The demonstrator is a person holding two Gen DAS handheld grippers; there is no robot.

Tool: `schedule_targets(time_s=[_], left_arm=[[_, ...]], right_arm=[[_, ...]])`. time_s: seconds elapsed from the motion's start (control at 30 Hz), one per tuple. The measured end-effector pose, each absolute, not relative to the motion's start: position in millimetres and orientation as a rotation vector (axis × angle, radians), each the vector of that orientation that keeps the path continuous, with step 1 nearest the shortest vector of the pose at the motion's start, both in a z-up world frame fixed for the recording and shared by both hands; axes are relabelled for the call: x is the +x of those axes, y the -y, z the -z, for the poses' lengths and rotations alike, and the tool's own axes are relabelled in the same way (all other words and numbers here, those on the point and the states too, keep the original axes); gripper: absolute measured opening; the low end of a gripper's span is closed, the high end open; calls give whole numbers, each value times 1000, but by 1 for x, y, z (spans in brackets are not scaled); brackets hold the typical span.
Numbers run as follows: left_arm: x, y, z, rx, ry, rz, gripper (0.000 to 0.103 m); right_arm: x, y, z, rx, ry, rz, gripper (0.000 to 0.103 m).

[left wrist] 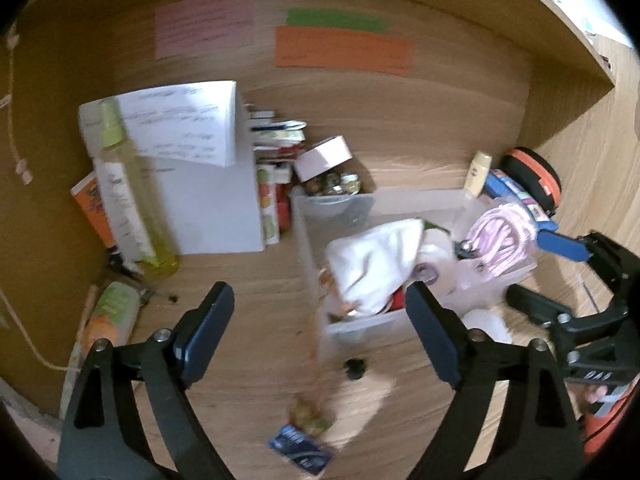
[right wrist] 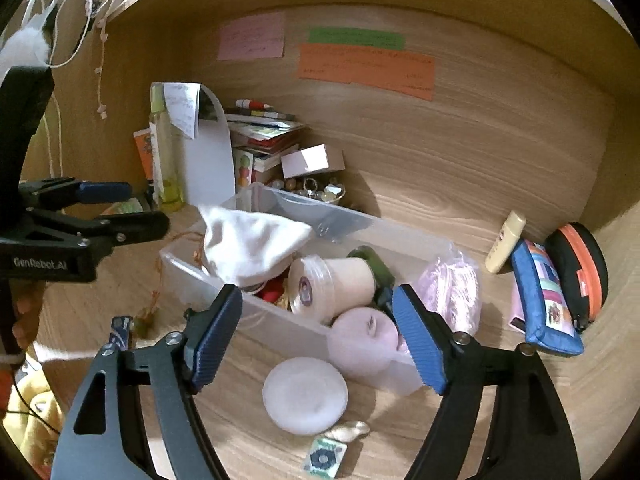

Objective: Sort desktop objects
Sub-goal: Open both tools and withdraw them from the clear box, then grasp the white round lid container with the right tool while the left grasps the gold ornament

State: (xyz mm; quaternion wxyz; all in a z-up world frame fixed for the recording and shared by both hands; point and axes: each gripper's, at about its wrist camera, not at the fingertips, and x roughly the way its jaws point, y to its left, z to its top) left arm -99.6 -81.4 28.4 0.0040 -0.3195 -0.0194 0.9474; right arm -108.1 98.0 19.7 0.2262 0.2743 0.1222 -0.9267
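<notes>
A clear plastic bin (right wrist: 360,220) sits mid-desk and holds a white cloth bag (right wrist: 248,242), a cream jar (right wrist: 332,284), a pink jar (right wrist: 366,340) and pink cord (right wrist: 456,292). My right gripper (right wrist: 316,336) is open and empty, just in front of the bin, above a round white lid (right wrist: 305,395). My left gripper (left wrist: 320,332) is open and empty at the bin's (left wrist: 344,204) left front corner; it also shows in the right wrist view (right wrist: 120,204). A blue packet (left wrist: 300,450) and a small trinket (left wrist: 310,414) lie on the desk below it.
A yellow-green bottle (left wrist: 132,200), white papers (left wrist: 192,160), stacked booklets (right wrist: 264,132) and a pink box (right wrist: 312,160) stand at the back left. A blue pouch (right wrist: 544,300), an orange-black case (right wrist: 580,272) and a cream tube (right wrist: 506,240) lie right. A shell (right wrist: 350,430) and a tile (right wrist: 324,456) lie in front.
</notes>
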Motion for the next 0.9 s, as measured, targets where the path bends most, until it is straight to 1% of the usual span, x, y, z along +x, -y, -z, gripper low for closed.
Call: schedule_targets(time_s=[0.13, 0.27, 0.37, 0.67, 0.9], left_arm=[[-86, 98, -19, -1048, 39, -2989, 88], [-78, 109, 1, -1136, 25, -2975, 88], [-75, 111, 20, -1220, 10, -2944, 88], [-64, 101, 57, -1339, -25, -2838, 88], [-67, 85, 68, -1359, -94, -2790, 88]], right_arm=[[-99, -106, -17, 754, -353, 2572, 79], [-94, -115, -11, 774, -356, 2576, 82], [-92, -120, -4, 803, -362, 2577, 82], [-81, -130, 22, 897, -413, 2543, 82], [-85, -120, 41, 962, -422, 2478, 83]])
